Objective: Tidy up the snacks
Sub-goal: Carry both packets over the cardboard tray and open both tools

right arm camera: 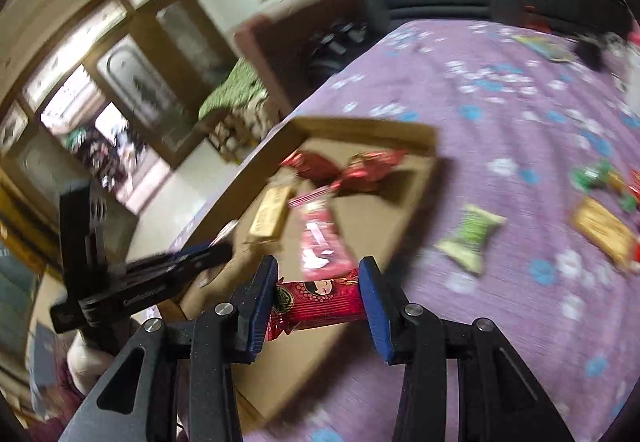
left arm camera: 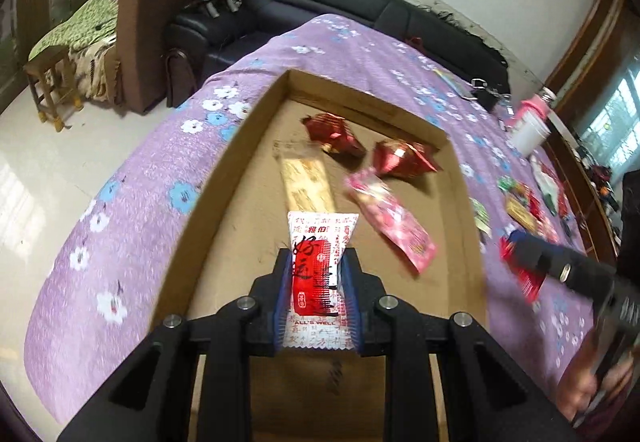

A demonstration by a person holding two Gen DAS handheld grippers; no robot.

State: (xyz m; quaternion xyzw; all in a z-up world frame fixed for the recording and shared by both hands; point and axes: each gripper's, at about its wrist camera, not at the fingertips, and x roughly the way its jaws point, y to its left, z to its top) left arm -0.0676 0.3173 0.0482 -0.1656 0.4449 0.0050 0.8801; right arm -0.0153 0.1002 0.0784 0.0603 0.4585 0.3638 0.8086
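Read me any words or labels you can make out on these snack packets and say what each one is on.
"ALL'S WELL": on the white and red packet held by the left gripper.
"雅伯": near the top of the same packet; its other Chinese characters are too small to read reliably.
Red bar in the right gripper: print too blurred.
Pink packet in the cardboard box: blurred.

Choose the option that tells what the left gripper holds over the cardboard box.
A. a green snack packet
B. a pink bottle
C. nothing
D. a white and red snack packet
D: the left gripper is shut on a white and red snack packet above the cardboard box.
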